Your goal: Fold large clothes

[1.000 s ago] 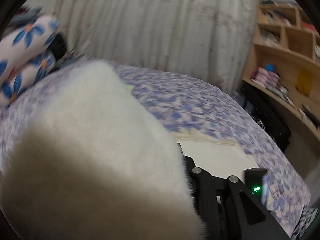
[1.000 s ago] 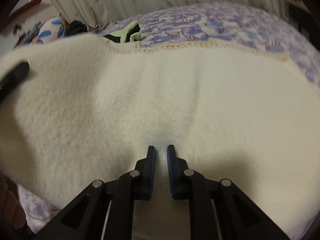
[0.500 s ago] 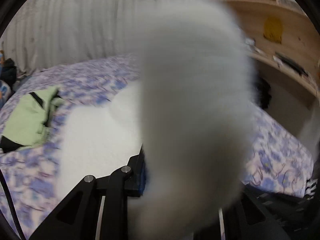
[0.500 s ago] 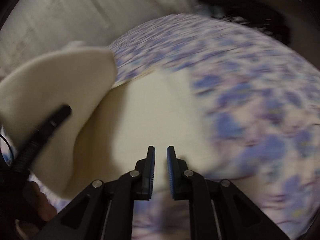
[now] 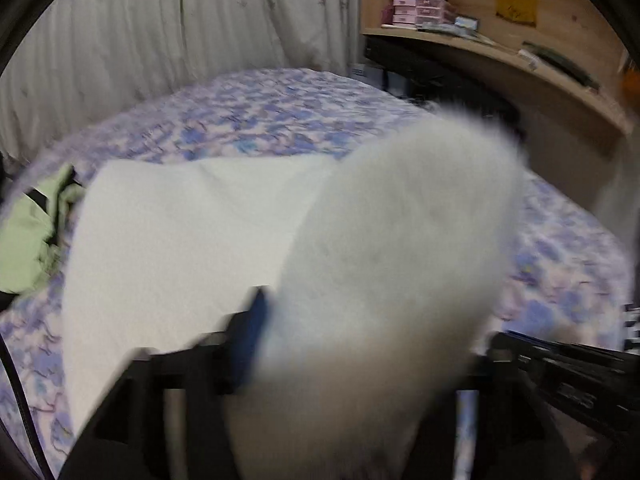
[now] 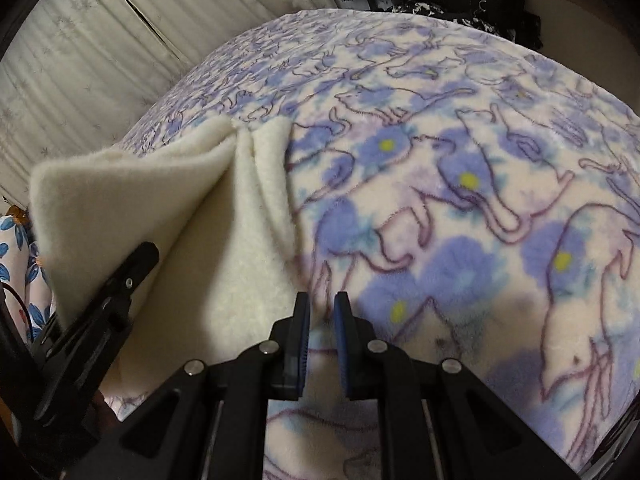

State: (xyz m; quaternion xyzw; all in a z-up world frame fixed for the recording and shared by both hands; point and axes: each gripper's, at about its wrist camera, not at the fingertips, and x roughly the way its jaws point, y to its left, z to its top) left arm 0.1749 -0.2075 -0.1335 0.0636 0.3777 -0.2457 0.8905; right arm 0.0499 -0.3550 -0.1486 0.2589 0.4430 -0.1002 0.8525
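A cream fleece cloth lies on the bed's purple floral blanket. One flap of it stands up blurred between the jaws of my left gripper, which are opening. Only the left finger's blue pad shows; the other finger is hidden behind the flap. In the right wrist view the cloth is creased and partly folded over, with a left finger under its raised layer. My right gripper is shut with nothing in it, low over the blanket just right of the cloth's edge.
A light green garment lies on the bed at the left. Pale curtains hang behind the bed. A wooden desk and shelf with pink drawers stand at the right. A blue-flowered pillow sits far left.
Both views swung across the bed. My right gripper went from over the cloth's middle to the blanket beside its edge. The left jaws have spread, and the carried flap sits lower.
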